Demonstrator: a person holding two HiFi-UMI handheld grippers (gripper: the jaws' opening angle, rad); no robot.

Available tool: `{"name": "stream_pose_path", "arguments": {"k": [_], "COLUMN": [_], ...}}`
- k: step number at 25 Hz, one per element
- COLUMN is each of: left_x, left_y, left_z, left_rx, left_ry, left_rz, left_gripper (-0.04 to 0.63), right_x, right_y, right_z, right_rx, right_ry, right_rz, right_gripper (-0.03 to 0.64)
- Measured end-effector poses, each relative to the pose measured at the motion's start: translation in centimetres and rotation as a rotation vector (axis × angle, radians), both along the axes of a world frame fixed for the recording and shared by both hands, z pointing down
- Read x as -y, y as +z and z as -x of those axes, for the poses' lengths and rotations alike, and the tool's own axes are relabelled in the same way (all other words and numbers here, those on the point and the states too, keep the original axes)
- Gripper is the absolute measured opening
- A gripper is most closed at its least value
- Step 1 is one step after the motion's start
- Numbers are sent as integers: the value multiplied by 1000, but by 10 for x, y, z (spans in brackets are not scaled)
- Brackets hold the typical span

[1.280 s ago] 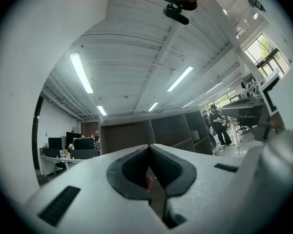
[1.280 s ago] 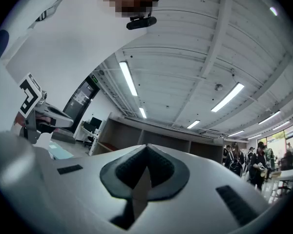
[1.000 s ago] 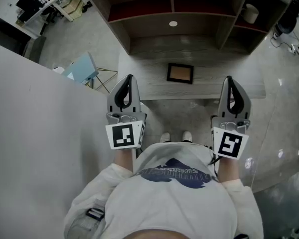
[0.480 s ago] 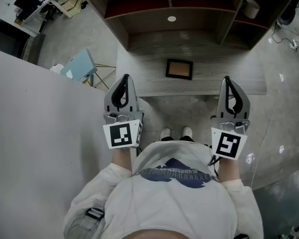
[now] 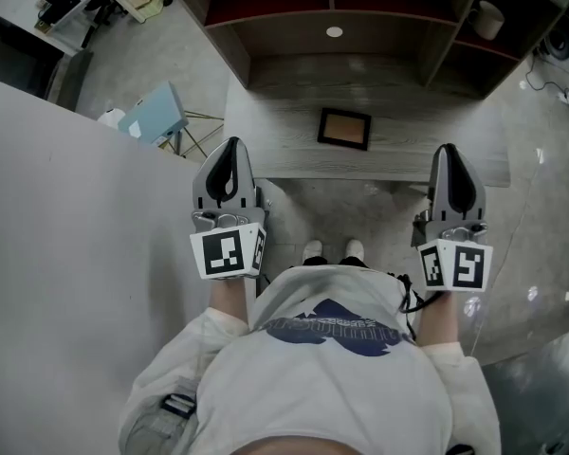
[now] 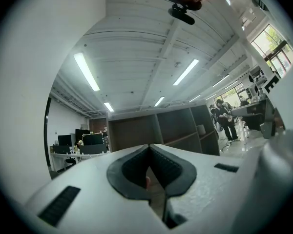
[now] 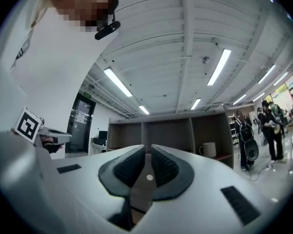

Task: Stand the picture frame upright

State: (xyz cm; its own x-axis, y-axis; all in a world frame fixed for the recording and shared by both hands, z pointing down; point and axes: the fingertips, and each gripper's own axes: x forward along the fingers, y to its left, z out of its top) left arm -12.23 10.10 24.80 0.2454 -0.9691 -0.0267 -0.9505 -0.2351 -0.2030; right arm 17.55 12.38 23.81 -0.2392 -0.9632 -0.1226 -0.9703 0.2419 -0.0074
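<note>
The picture frame (image 5: 344, 128), dark-rimmed with a brown inside, lies flat on the grey wooden table (image 5: 275, 140) in the head view. My left gripper (image 5: 229, 146) is held over the table's near left edge, shut and empty. My right gripper (image 5: 452, 152) hangs at the near right edge, also shut with nothing in it. Both stay short of the frame, one on each side. In the left gripper view the left gripper (image 6: 149, 149) has its dark pads pressed together. In the right gripper view the right gripper (image 7: 147, 149) looks the same. The frame shows in neither gripper view.
A brown shelf unit (image 5: 332, 17) stands behind the table, with a small white disc (image 5: 334, 31) in its middle bay and a white mug (image 5: 488, 19) at the right. A light blue seat (image 5: 156, 114) stands left of the table beside a white wall (image 5: 66, 216).
My right gripper has rolled, so its marker cube now shows two faces, and it has drifted slightly right and down. The left gripper has hardly moved. The frame lies as before.
</note>
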Motion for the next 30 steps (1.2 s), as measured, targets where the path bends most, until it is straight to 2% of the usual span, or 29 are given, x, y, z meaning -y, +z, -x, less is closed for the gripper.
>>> {"name": "stream_pose_path", "arguments": {"k": [2,6,8,10,15,18,24,30], "left_x": [0,1,1,0,-2,-3,-3,16], "left_y": [1,7,13,21,49,67,91,114], "left_z": [5,5,-2,-11,-31,-46,-58,-49], "left_rx": [-13,3,40,80,140,173,162,138], "left_ry": [-18,-18,1,24,60,69,40,35], "left_rz": [5,19,31,52,142,199,272,352], "left_gripper": [7,19,91,133,221,239,252,253], "right_x": [2,5,5,5,4,8,22,40], "right_y": [7,24,31,39,61,73,89,104], "right_z": [-5,-11,-14,-17,-27,-35,-50,-44], "right_rx": [55,56,26,-14,-85,-103,-73,-45], "right_ry": [-32,-84,-120,-159,-259,-299,-297,-270], "right_rz": [37,97,123,152,221,258,314,359], "right_gripper": [108,200,233,264,305,313,313,313]}}
